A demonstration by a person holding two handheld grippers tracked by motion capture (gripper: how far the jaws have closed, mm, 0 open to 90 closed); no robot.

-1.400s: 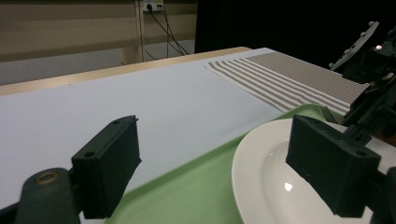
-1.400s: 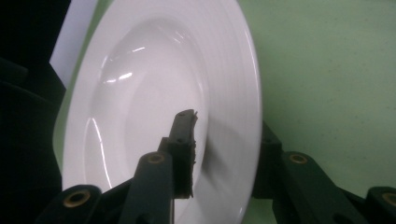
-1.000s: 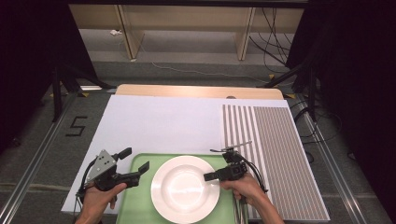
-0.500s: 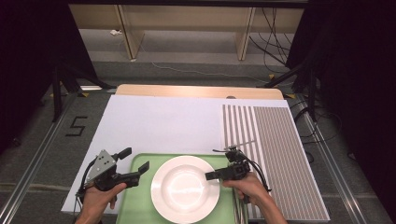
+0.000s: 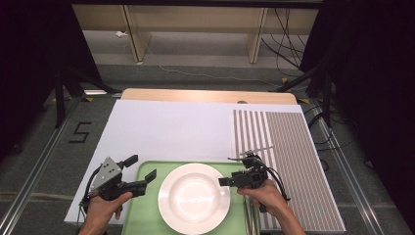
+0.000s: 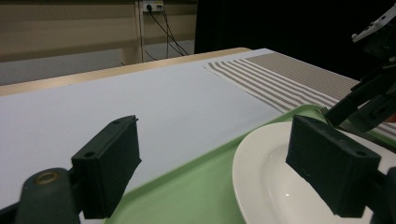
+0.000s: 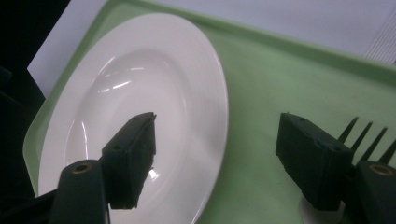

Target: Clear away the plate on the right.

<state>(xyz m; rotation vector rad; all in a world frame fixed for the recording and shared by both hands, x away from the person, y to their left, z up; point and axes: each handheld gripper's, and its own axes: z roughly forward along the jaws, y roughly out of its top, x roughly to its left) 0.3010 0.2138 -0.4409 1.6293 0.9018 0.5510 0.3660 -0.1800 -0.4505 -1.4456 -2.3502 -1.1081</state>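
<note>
the right gripper (image 5: 234, 171) hovers over the right rim of the white plate (image 5: 194, 197), its jaws spread wide, and they have just been opening. in the right gripper view (image 7: 215, 163) one jaw hangs above the plate's inner slope and the other sits out past the rim over the bare green tray (image 7: 280, 84); the rim runs between them, but neither pad presses on it. just behind that outer jaw the dark tines of a fork (image 7: 362, 137) poke up, lying on the tray.

the plate sits in the middle of the tray (image 5: 139, 215), between the two grippers, and the tray lies on a white sheet (image 5: 171, 132) at the near edge of the table. on the far side of the right gripper from the plate lies a striped mat (image 5: 288, 147).

the left gripper (image 5: 142, 172) is held at the tray's left edge, jaws wide apart and nothing between them. in the left gripper view (image 6: 229, 158) one jaw hangs over the plate's (image 6: 271, 186) near rim, the other over the white sheet (image 6: 140, 102) beside the tray (image 6: 196, 196), and the right gripper (image 6: 369, 98) shows beyond the plate.
</note>
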